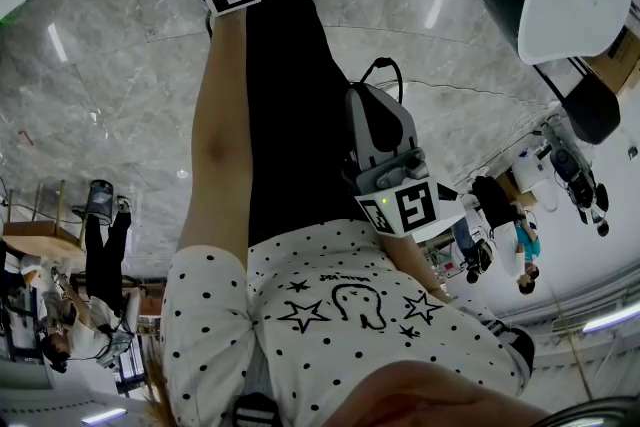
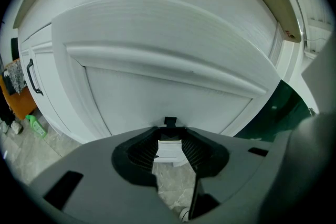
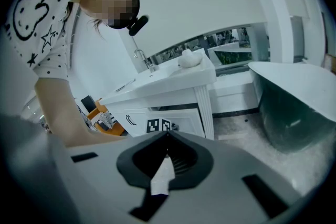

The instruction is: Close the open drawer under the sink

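The white drawer front fills the left gripper view, very close, with a raised ridge running across it. My left gripper points straight at it with its jaws a little apart and nothing between them; whether it touches the drawer I cannot tell. In the right gripper view the vanity top carries a tap, and the left gripper's marker cube sits in front of the drawer front below. My right gripper hangs back by my hip, jaws shut on nothing.
A cabinet door with a black handle stands left of the drawer, and a green bottle sits on the marble floor. A dark green bathtub stands to the right. People stand further off.
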Tool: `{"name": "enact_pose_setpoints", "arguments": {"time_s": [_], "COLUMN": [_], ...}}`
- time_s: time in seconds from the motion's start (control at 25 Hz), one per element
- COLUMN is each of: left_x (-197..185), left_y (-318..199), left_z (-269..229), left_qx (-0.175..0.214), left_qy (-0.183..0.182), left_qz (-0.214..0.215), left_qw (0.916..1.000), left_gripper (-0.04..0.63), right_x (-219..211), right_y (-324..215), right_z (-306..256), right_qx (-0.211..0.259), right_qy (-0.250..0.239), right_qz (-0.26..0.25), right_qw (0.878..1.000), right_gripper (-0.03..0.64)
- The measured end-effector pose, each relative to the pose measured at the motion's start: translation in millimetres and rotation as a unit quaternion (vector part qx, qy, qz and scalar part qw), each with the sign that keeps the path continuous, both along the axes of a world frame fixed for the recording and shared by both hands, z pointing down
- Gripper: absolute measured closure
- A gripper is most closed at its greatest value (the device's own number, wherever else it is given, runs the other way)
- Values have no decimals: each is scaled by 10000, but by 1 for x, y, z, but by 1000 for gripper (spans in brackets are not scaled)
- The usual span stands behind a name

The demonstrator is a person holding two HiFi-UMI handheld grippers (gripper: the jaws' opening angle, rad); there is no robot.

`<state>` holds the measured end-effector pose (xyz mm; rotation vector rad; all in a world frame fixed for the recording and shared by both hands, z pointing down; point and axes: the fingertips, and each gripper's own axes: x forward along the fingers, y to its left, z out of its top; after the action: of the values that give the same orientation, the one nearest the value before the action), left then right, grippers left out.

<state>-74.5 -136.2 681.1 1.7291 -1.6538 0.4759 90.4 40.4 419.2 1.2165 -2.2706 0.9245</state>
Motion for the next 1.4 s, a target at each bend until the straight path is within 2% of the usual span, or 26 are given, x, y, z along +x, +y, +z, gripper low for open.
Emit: {"name": "enact_pose_setpoints", "arguments": {"time_s": [0.8, 1.4], "left_x": [-2, -3], "left_y": [-5, -27], "left_z": [1, -1], "left_qx": [21, 45], "left_qy": [-8, 0], "left_qz": [-20, -47], "left_qw": [10000, 10000], "left_gripper": [453, 453], "right_x": [2, 5], "right_y": [4, 4], "right_z": [3, 3], "right_qx": [-1, -15], "right_qy": [-7, 11], "right_qz": [14, 30], "right_qw": [10000, 10000], "right_gripper": [601, 601]}}
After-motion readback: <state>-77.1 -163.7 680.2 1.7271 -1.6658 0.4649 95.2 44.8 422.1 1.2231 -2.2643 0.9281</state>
